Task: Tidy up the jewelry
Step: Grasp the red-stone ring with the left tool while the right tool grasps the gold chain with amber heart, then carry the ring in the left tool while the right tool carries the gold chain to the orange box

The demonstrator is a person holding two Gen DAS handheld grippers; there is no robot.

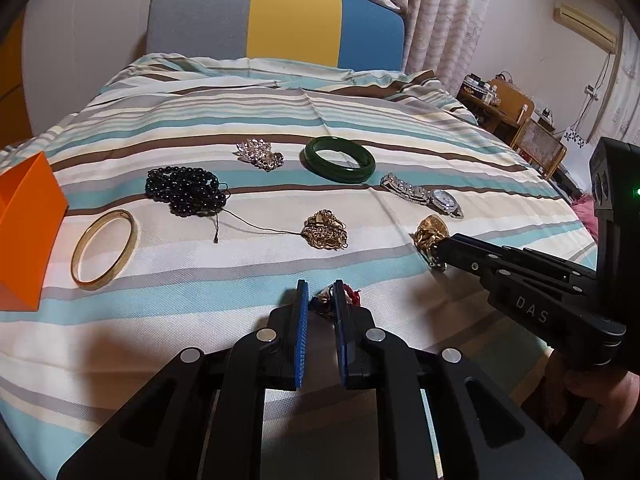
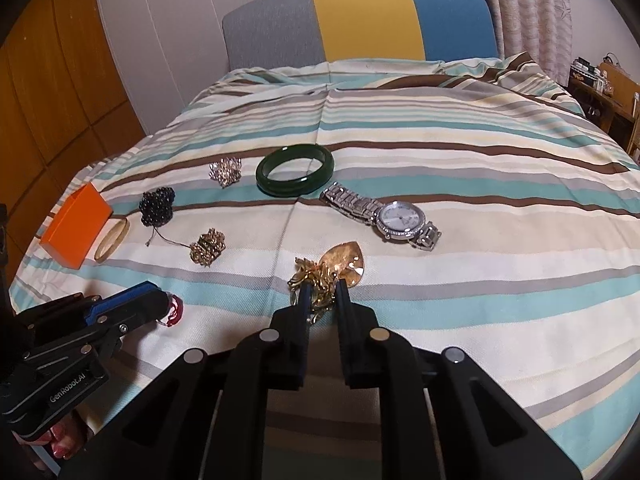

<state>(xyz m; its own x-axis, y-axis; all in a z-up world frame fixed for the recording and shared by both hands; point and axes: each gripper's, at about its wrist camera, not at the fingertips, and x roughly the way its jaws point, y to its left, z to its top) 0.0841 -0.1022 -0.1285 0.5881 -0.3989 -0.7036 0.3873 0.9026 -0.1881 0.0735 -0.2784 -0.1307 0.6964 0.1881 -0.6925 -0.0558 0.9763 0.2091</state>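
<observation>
Gripping a gold necklace (image 2: 320, 280) with a heart pendant, the right tool (image 2: 322, 286) rests on the striped bed (image 2: 480, 280). The left tool (image 1: 320, 286) pinches a small red trinket (image 1: 352, 294). Beyond lie the watch (image 2: 400, 218), green bangle (image 2: 295, 176) and orange box (image 2: 76, 226).

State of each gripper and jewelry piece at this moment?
Left gripper: shut on red-corded piece.
Right gripper: shut on gold pendant necklace.
Orange box: open.
Green bangle: lying flat.
Silver watch: face up.
Black beads: heaped.
</observation>
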